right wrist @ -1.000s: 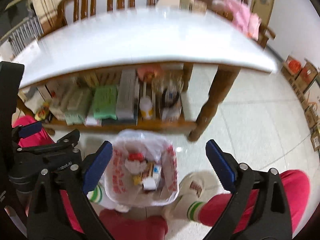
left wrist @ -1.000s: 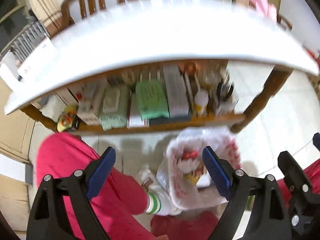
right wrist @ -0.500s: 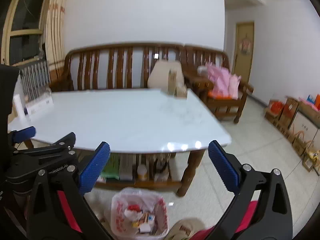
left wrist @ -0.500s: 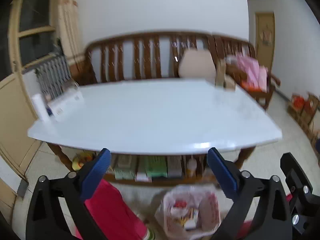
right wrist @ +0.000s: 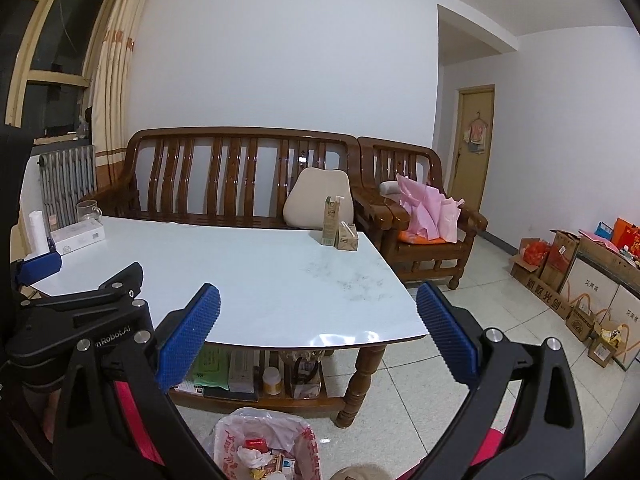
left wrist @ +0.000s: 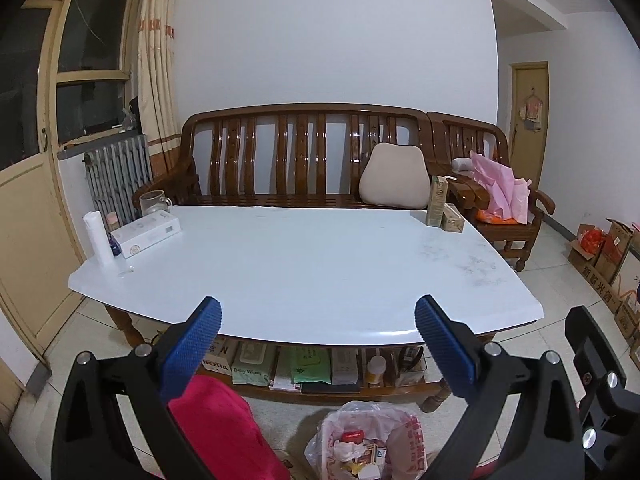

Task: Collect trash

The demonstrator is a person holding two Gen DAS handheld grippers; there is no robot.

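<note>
A plastic trash bag (left wrist: 366,438) with wrappers inside sits on the floor in front of the white table (left wrist: 300,268); it also shows in the right wrist view (right wrist: 266,446). At the table's far right corner stand a tall drink carton (left wrist: 437,201) and a small carton (left wrist: 453,218), also seen in the right wrist view as the tall carton (right wrist: 330,221) and small carton (right wrist: 347,237). My left gripper (left wrist: 318,334) is open and empty above the table's near edge. My right gripper (right wrist: 318,332) is open and empty beside it.
A white box (left wrist: 146,236), paper roll (left wrist: 97,238) and glass mug (left wrist: 153,201) stand at the table's left end. A wooden bench (left wrist: 304,160) with a cushion is behind. The shelf under the table (left wrist: 304,366) holds packets. Cardboard boxes (right wrist: 580,280) line the right wall.
Both grippers have tilted up from looking down at the trash bag and shelf to facing the tabletop and bench. Both stayed open and empty.
</note>
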